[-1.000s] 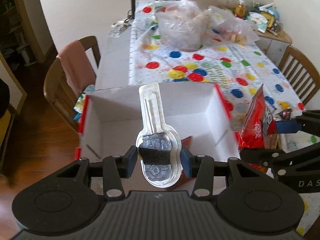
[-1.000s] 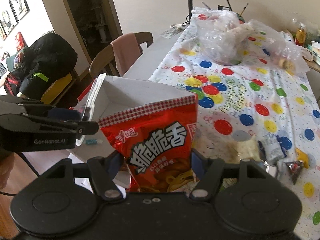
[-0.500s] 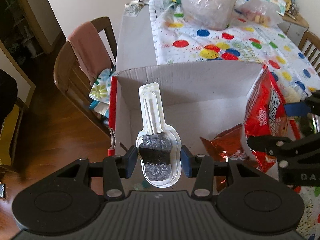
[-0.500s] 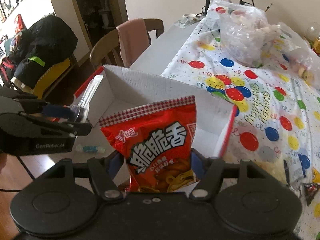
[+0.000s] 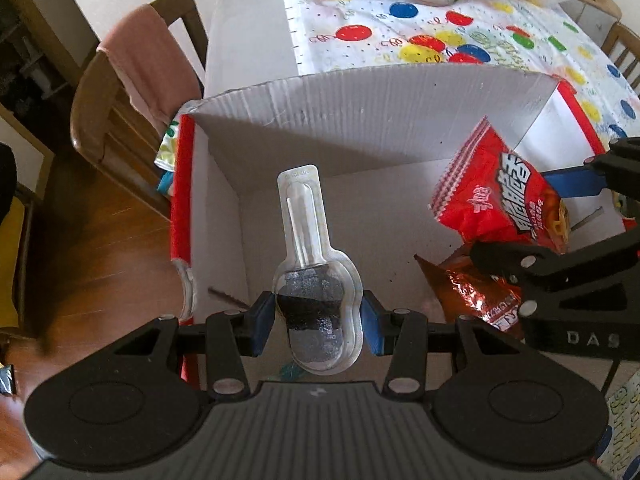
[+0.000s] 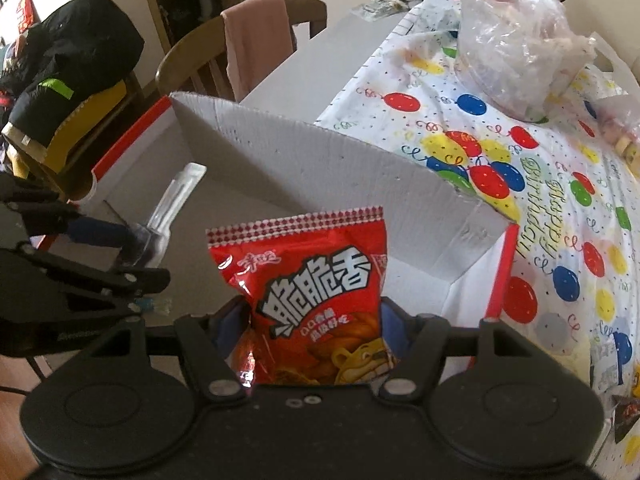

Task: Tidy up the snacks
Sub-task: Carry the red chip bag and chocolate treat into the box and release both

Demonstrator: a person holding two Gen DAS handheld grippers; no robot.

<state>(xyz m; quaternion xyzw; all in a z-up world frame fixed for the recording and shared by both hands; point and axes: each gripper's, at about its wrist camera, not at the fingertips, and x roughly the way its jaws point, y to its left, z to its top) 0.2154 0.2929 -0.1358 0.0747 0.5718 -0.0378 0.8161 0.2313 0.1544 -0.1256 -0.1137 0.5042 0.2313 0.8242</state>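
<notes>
Both grippers hung over the open white box [image 5: 360, 108], each loaded, so the drop turned on what lay directly beneath. The left gripper [image 5: 318, 316] was closed on the wide, dark-filled end of a clear blister pack [image 5: 310, 280], whose long axis pointed away from the fingers toward the far wall, over the bare floor on the left side of the box. The right gripper [image 6: 316, 332] was clamped on the lower part of a red snack bag [image 6: 312, 288], held upright at the right side, above an orange-brown foil packet [image 5: 468, 284] already lying on the box floor. Judging by this, each item needed only a release straight down.
</notes>
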